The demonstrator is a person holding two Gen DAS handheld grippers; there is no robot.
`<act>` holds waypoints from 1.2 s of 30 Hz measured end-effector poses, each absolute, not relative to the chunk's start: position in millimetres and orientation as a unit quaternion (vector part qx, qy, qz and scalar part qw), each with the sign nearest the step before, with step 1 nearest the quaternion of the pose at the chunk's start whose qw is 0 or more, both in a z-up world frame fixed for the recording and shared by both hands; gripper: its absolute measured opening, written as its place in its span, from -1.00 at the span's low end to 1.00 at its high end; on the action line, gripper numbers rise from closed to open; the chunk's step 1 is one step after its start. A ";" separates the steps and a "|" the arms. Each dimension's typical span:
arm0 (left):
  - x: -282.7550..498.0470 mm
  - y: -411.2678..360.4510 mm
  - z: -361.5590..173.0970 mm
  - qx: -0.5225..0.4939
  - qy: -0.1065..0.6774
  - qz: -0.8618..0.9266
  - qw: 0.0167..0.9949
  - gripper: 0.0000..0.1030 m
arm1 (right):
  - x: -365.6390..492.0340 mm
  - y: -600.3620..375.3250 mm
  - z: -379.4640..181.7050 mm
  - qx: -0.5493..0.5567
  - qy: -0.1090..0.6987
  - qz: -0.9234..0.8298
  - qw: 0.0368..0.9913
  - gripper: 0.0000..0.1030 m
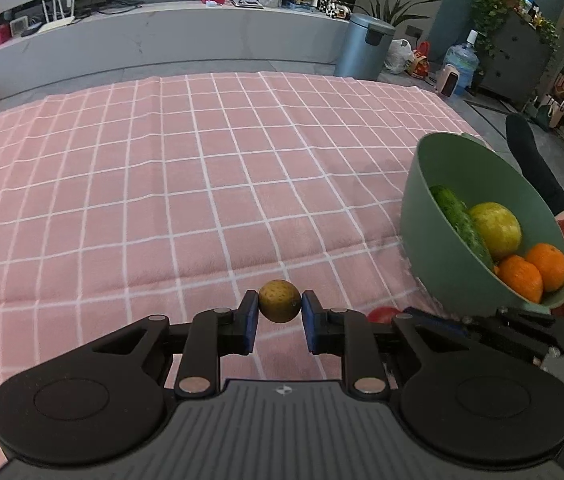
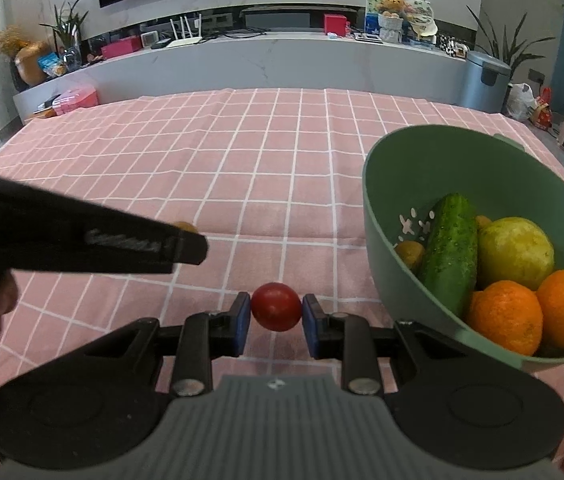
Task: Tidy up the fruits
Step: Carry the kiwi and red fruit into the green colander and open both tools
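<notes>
Pink checked cloth [image 1: 161,184] covers the table. Your left gripper [image 1: 279,306] is clamped on a small brown fruit [image 1: 279,301]; your right gripper [image 2: 276,308] is clamped on a red tomato [image 2: 276,306]. At right, the green bowl [image 2: 386,216] holds a cucumber [image 2: 450,252], a yellow-green fruit [image 2: 516,252] and oranges [image 2: 506,316].

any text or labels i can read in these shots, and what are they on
No text can be read in full.
Embossed lettering on the side of the left tongs: too blurred to read.
Small logo mark on the grey body behind the right tongs: a symbol, no letters.
Printed picture card on the far shelf: print too small to read.
Red box on the shelf: no legible label.
</notes>
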State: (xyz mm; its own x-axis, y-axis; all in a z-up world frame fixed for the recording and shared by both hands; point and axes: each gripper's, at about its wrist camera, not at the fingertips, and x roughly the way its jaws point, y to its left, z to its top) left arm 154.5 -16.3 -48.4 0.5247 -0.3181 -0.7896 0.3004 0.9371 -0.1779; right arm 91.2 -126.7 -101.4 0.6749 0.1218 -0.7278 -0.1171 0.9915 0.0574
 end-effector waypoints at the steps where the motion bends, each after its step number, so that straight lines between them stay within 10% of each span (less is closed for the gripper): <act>1: 149.2 -15.6 -45.3 -0.011 0.455 -0.174 0.873 -0.51 | 88.9 -128.0 -99.7 0.003 0.397 0.067 0.915 -0.54; 36: 111.7 -160.7 34.9 0.159 0.453 -0.320 0.817 -0.51 | 52.6 -256.2 17.4 -0.143 0.478 0.178 0.848 -0.54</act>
State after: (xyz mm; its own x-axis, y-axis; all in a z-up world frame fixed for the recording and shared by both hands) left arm 111.7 -160.7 34.9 0.3855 -0.3785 -0.8415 0.6657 0.7456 -0.0304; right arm 52.6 -256.2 17.4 0.4804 0.1658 -0.8612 -0.4392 0.8954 -0.0726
